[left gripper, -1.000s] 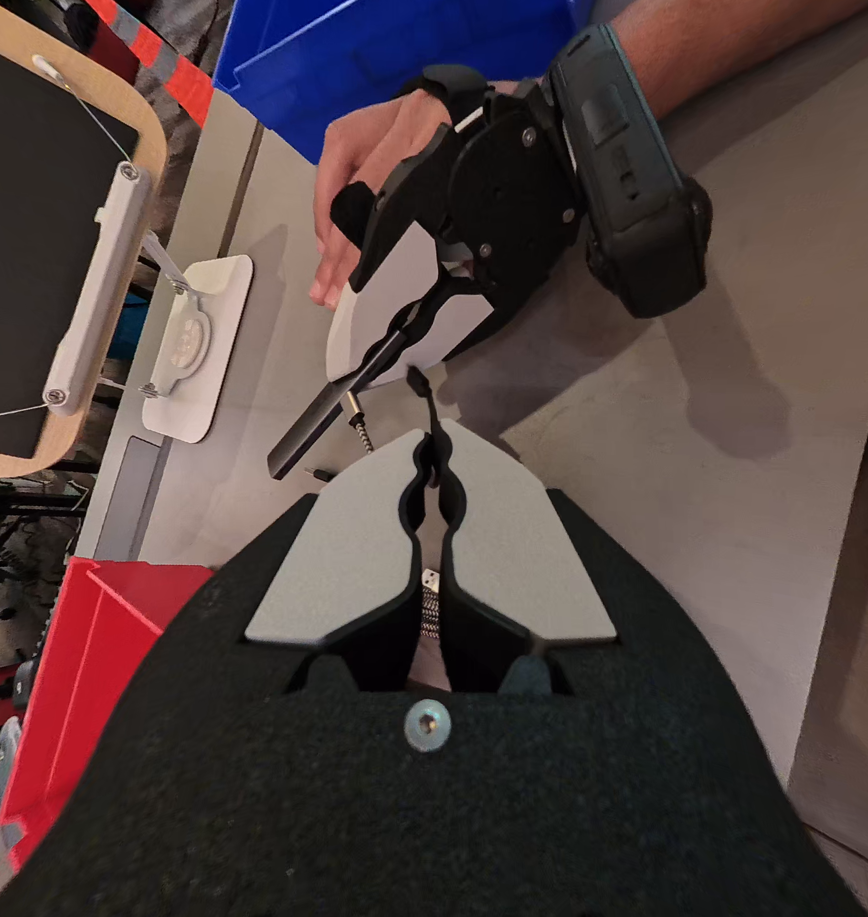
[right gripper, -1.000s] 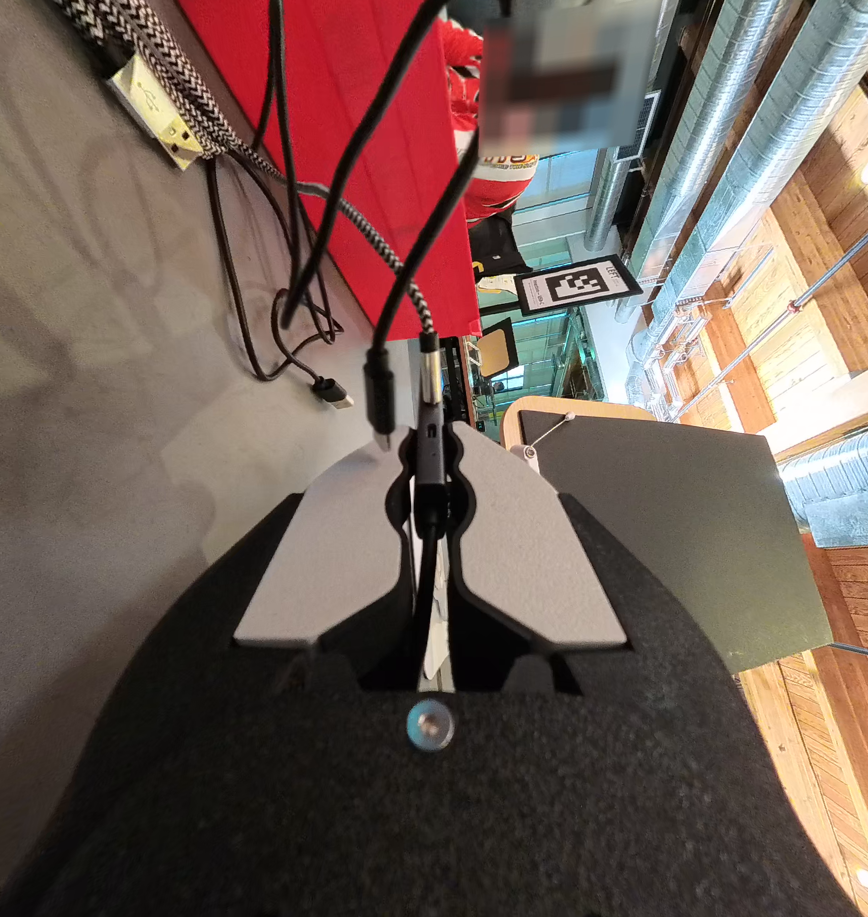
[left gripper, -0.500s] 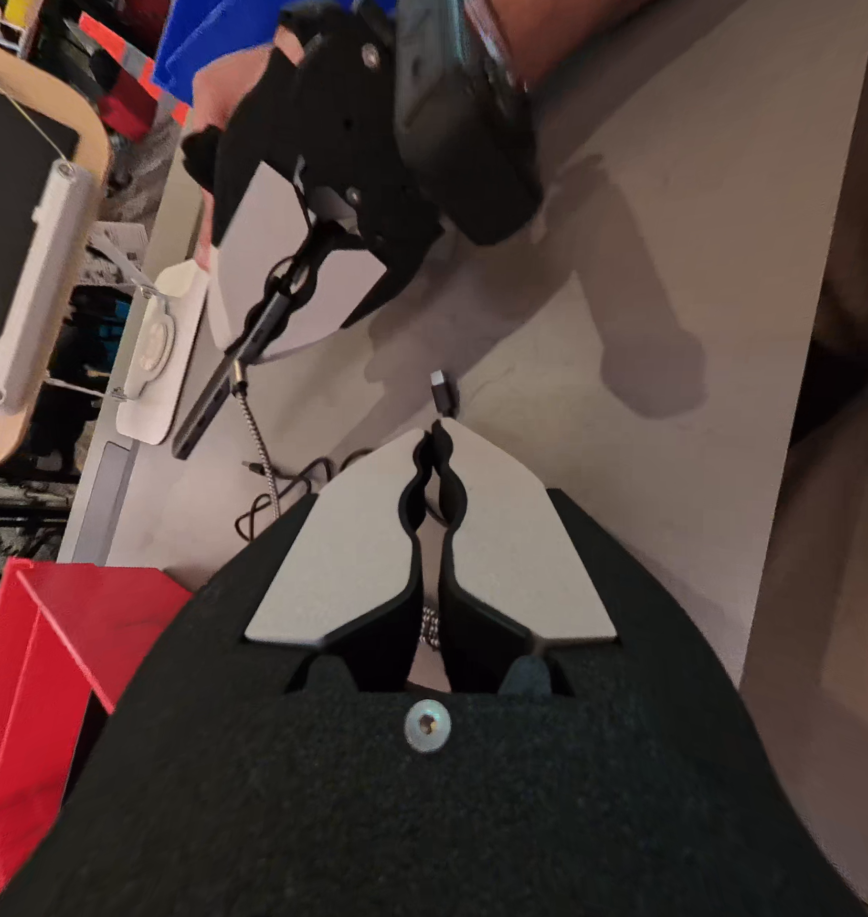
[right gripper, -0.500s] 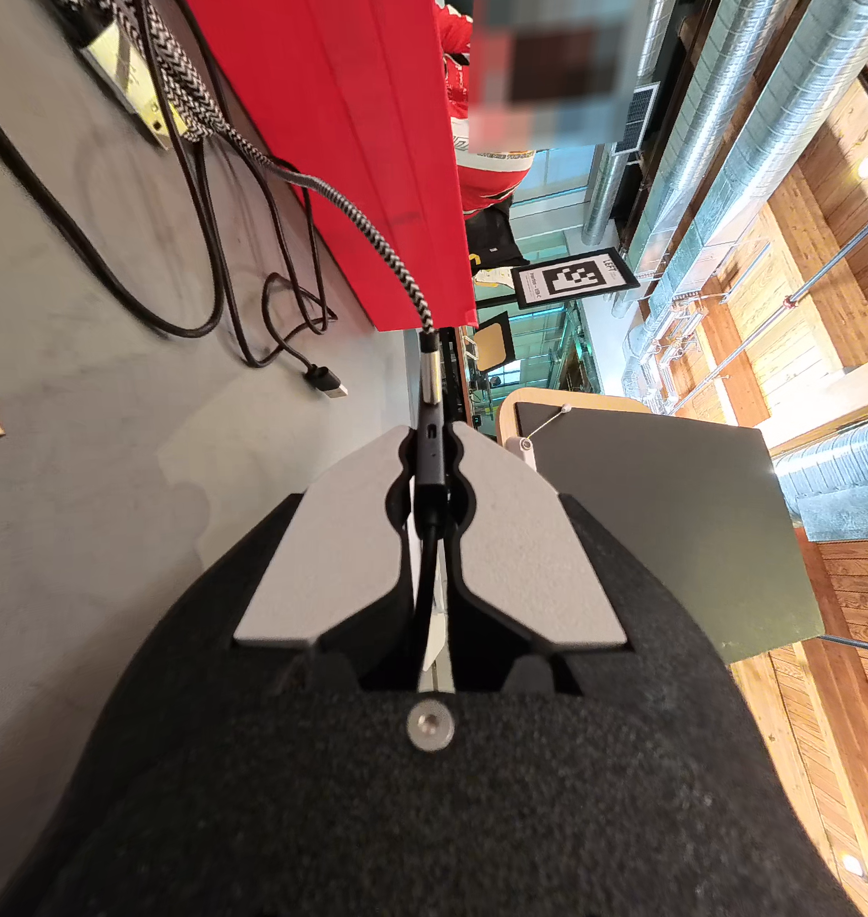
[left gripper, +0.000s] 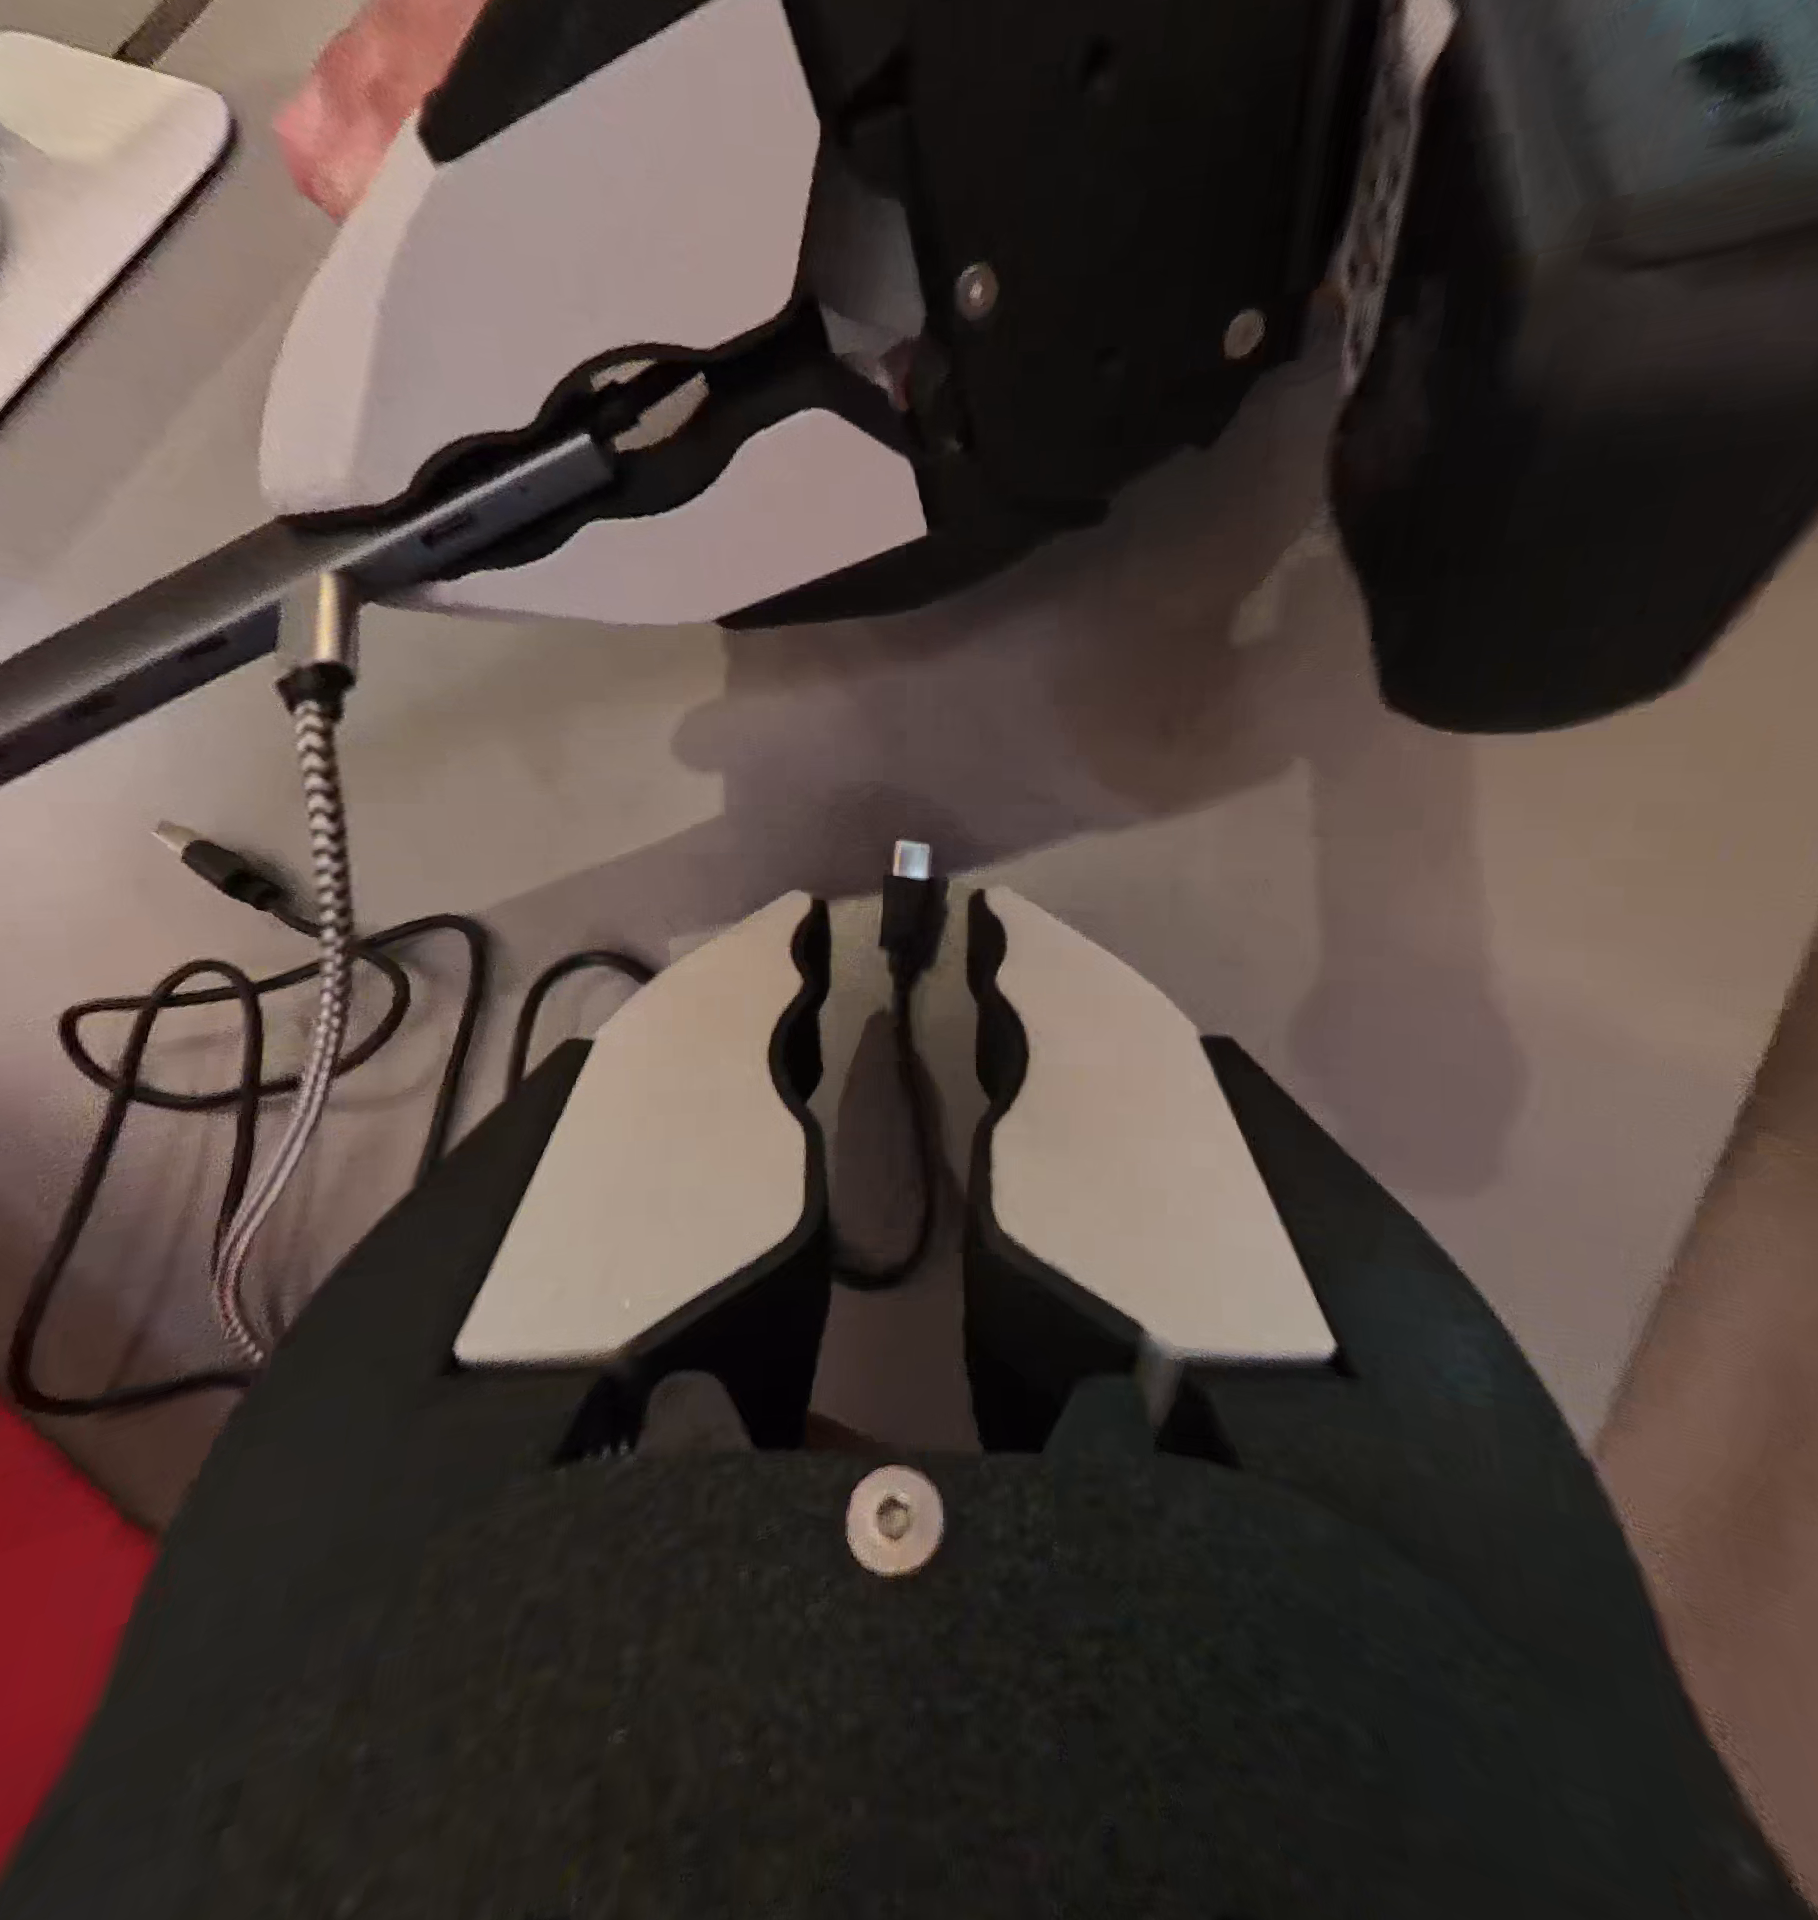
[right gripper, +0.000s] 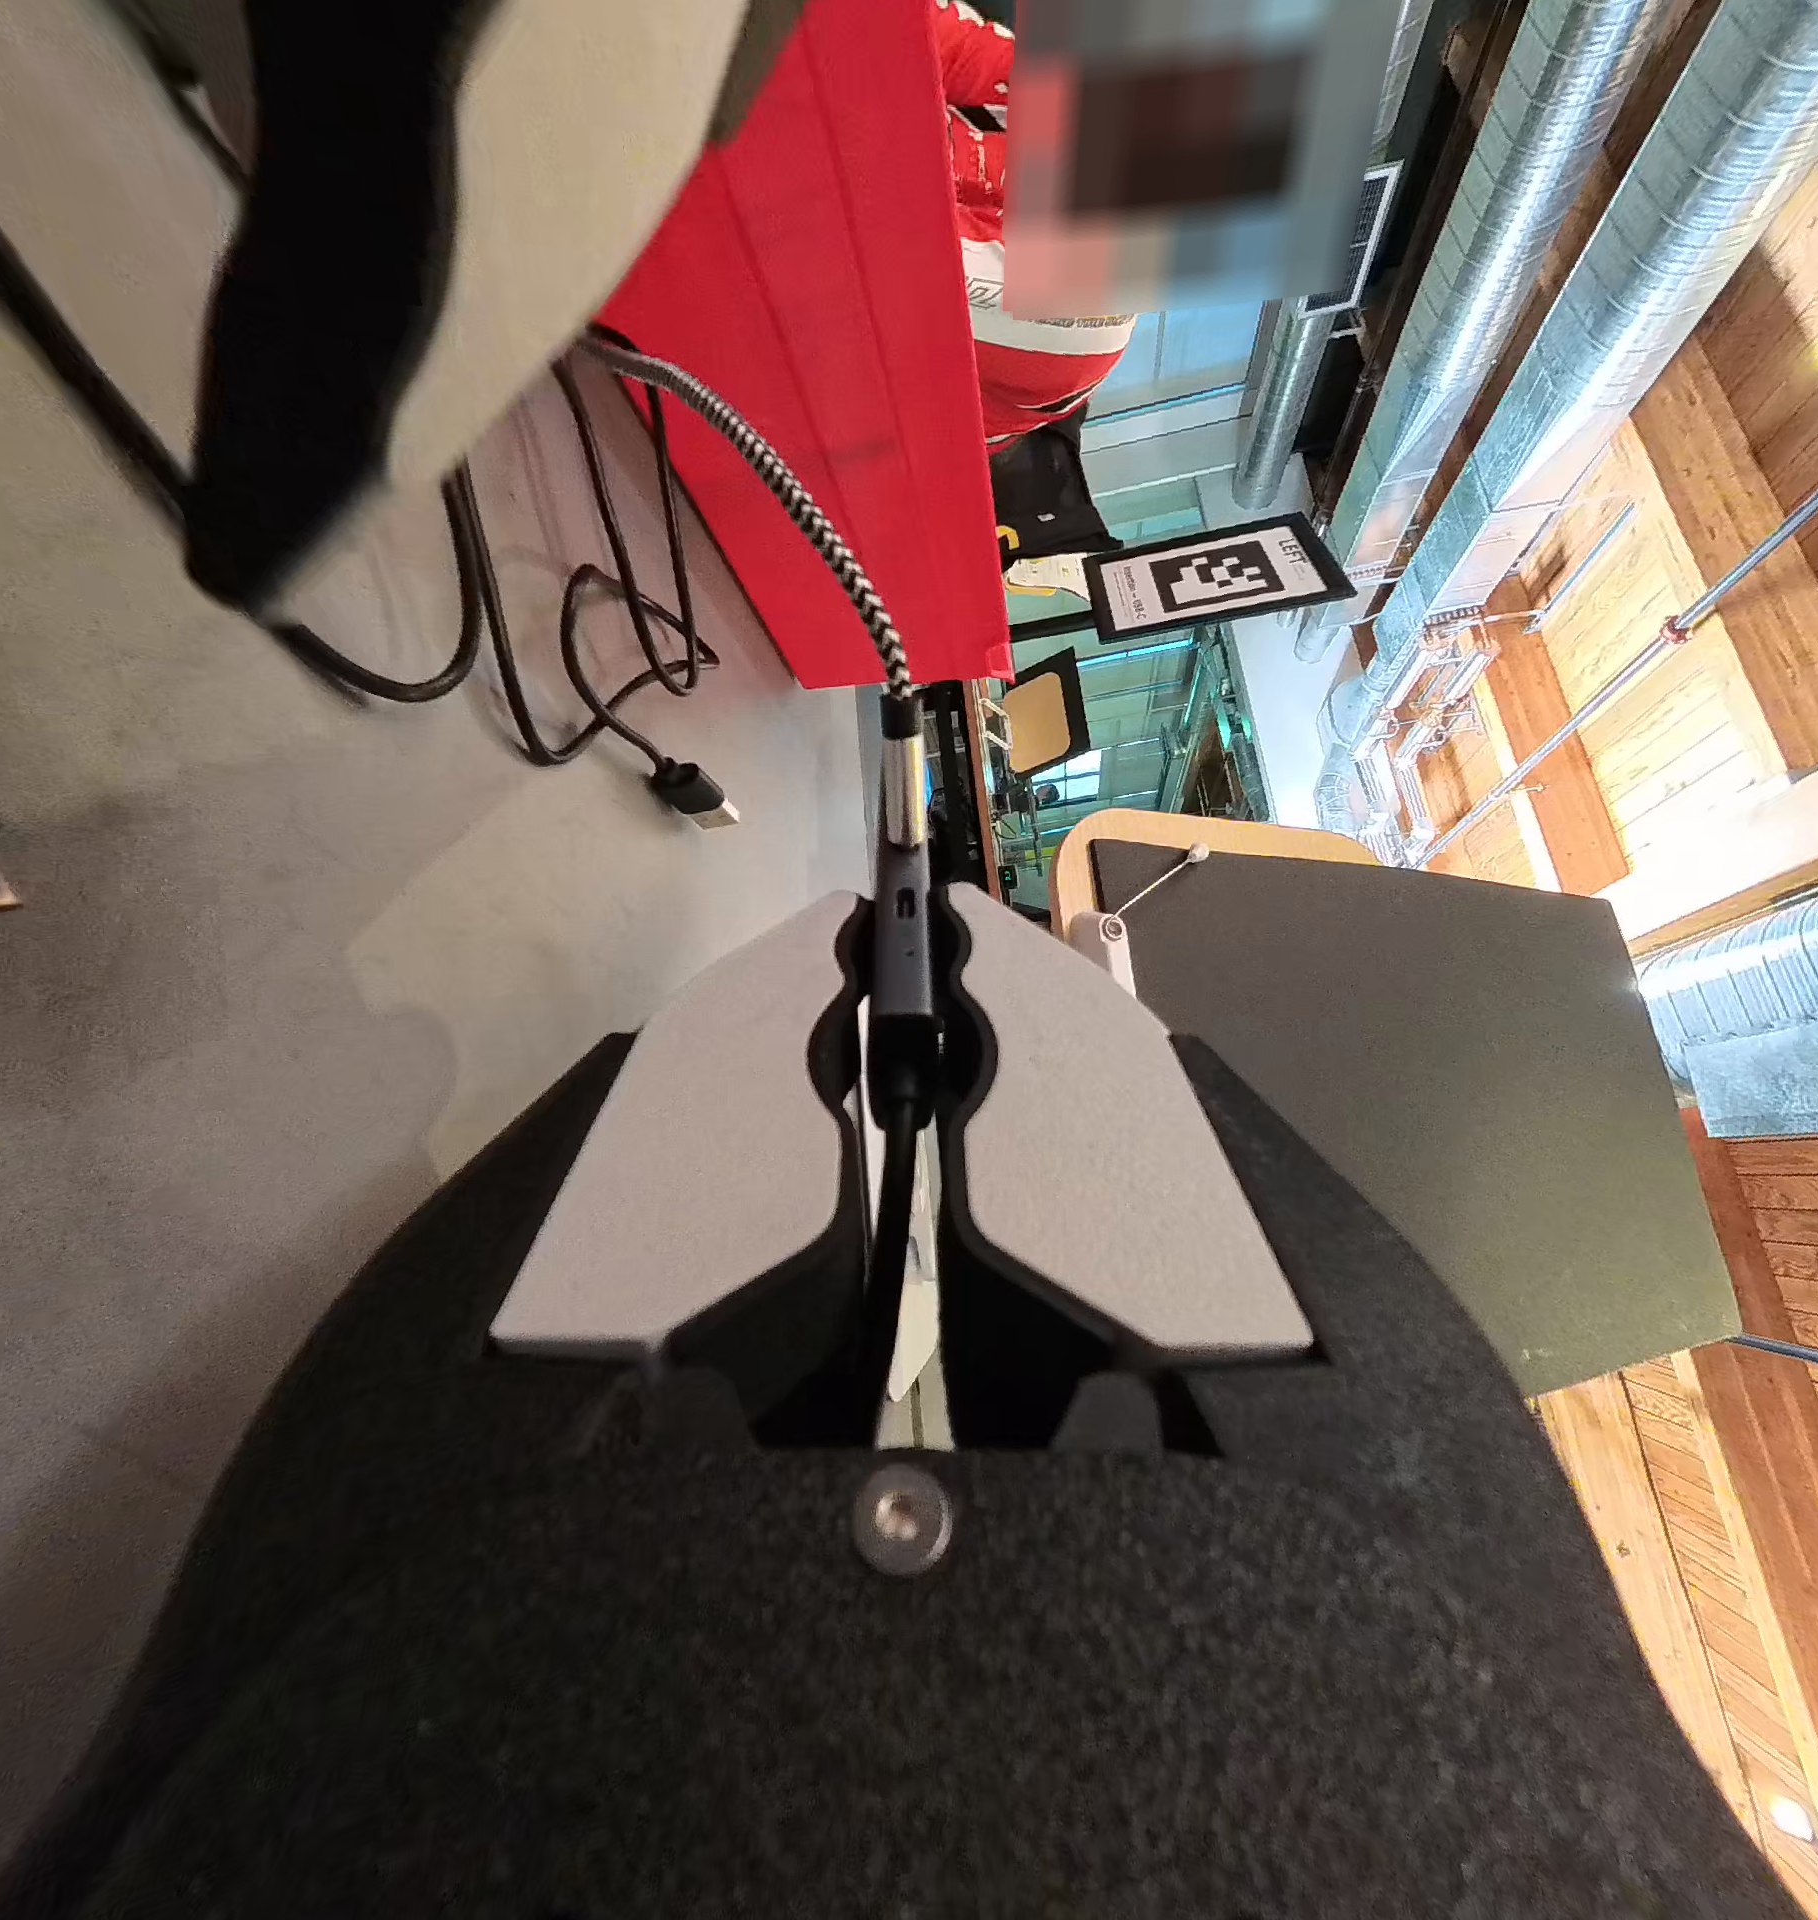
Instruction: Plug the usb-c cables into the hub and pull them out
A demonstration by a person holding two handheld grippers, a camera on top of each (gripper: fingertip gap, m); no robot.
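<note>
- The left claw point(left gripper: 897, 909) is released: its two grey fingers point(left gripper: 676, 1122) stand apart, and a black usb-c cable point(left gripper: 910, 914) lies on the counter point(left gripper: 1248, 883) in the gap between them, touching neither finger as far as the view shows.
- That black cable's silver plug tip points straight ahead, just past the left claw's fingertips, while its thin cord runs back under the claw. My judgement is that this one is out of the hub and set down.
- The right claw point(right gripper: 900, 914) is clenched on the hub point(right gripper: 905, 956), a slim dark grey bar. Pinching it at its near end holds it steady against pushing and pulling of plugs.
- From the left wrist view the hub point(left gripper: 261, 592) juts out of the right claw point(left gripper: 572, 457) up and to the left of the left claw, held off the counter, with a row of small ports along its side.
- A braided cable point(left gripper: 323, 810) with a silver plug shell is seated in one of those ports. It hangs down from the hub and trails off to the left of the left claw.
- Further left, a second black cord point(left gripper: 157, 1039) lies in loose loops on the counter, its plug point(left gripper: 198, 852) free.
- A red bin point(right gripper: 832, 364) borders the counter beyond the cords.
</note>
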